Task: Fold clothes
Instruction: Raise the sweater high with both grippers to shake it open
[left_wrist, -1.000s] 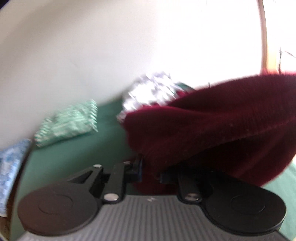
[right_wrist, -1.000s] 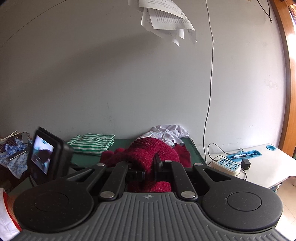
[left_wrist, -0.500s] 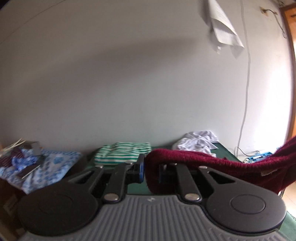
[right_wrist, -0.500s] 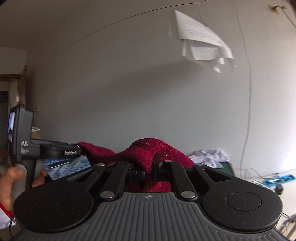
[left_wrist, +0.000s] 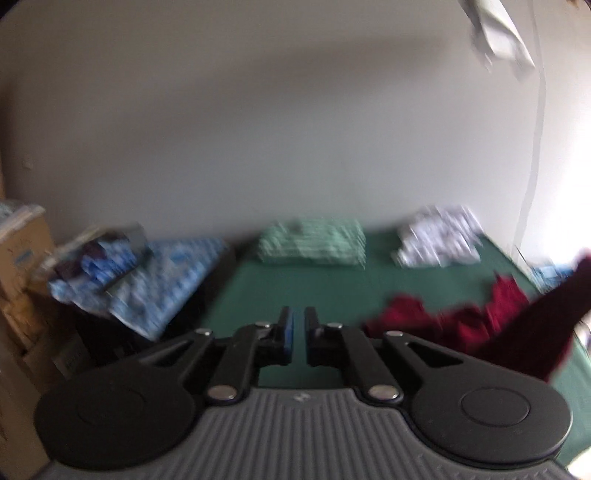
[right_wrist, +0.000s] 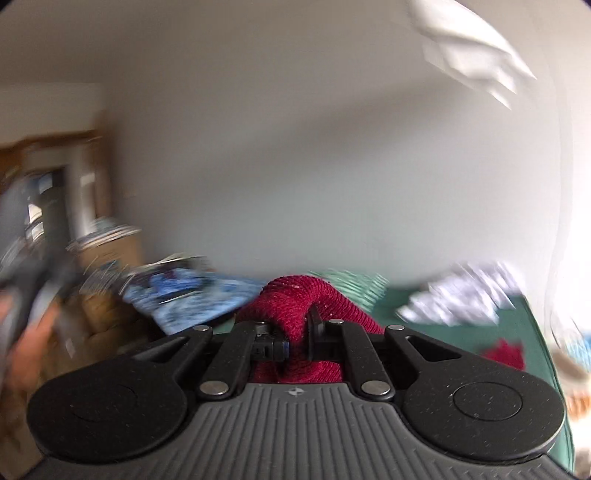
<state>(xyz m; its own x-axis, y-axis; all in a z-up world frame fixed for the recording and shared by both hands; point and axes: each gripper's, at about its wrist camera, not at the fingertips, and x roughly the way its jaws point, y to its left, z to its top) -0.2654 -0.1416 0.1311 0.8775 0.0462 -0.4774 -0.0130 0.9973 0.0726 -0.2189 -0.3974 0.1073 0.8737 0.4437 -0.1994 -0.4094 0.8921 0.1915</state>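
A dark red knitted garment (left_wrist: 491, 325) lies partly on the green table (left_wrist: 332, 288) at the right of the left wrist view. My left gripper (left_wrist: 298, 332) is empty, its jaws nearly together with a narrow gap, left of the garment. My right gripper (right_wrist: 297, 339) is shut on a bunched fold of the red garment (right_wrist: 303, 295) and holds it above the table. Both views are blurred by motion.
A folded green striped garment (left_wrist: 314, 242) and a crumpled white garment (left_wrist: 439, 240) lie at the table's far edge by the wall. A blue patterned cloth (left_wrist: 155, 280) and a cardboard box (left_wrist: 22, 258) are at the left. Papers (right_wrist: 469, 62) hang on the wall.
My left gripper has let go of the red garment, which dropped to the table at the right. My right gripper still holds its fold and has swung left.
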